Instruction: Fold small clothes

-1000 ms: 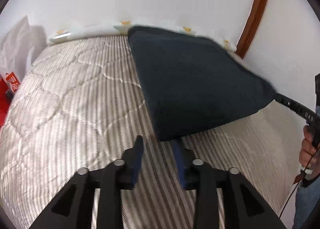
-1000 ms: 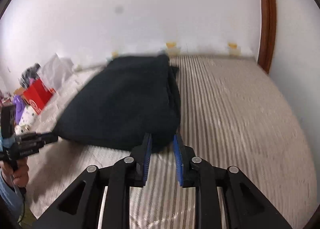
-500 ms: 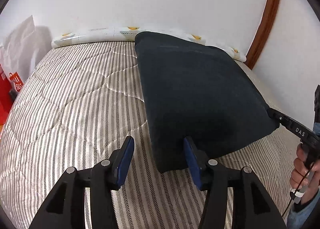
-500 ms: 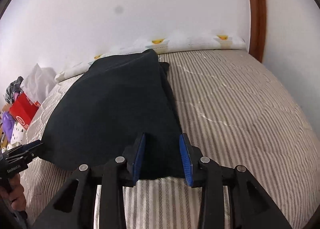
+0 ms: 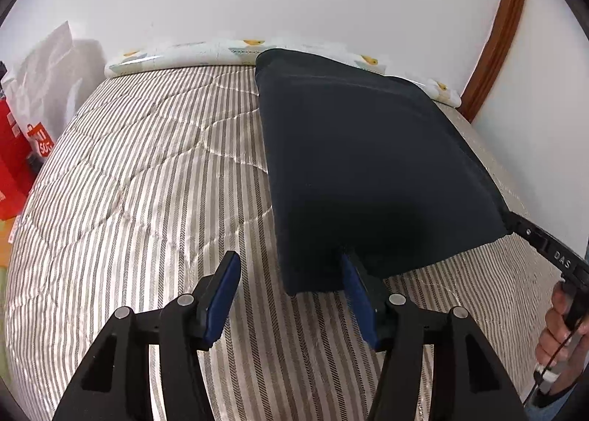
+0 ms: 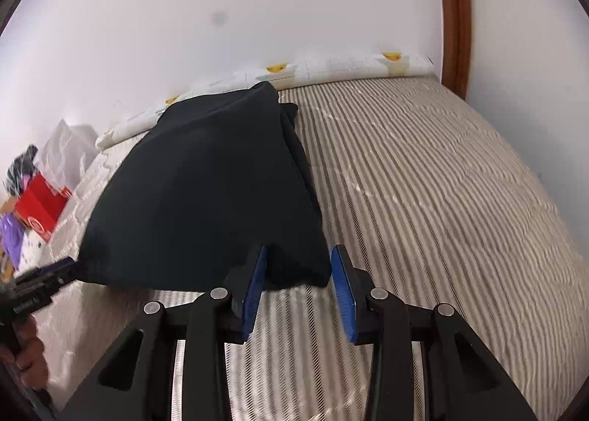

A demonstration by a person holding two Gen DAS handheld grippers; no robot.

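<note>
On the striped quilted bed your dark folded garment lies flat, its near corners between the opening, released left gripper and the released right gripper.

Dark navy garment folded flat, lying on the striped bed, far edge by the wall

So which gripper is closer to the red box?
Left. The left gripper, jaws opening around the dark cloth's corner, is on the red box's side; the right gripper is farther.

Garment on bed
</note>
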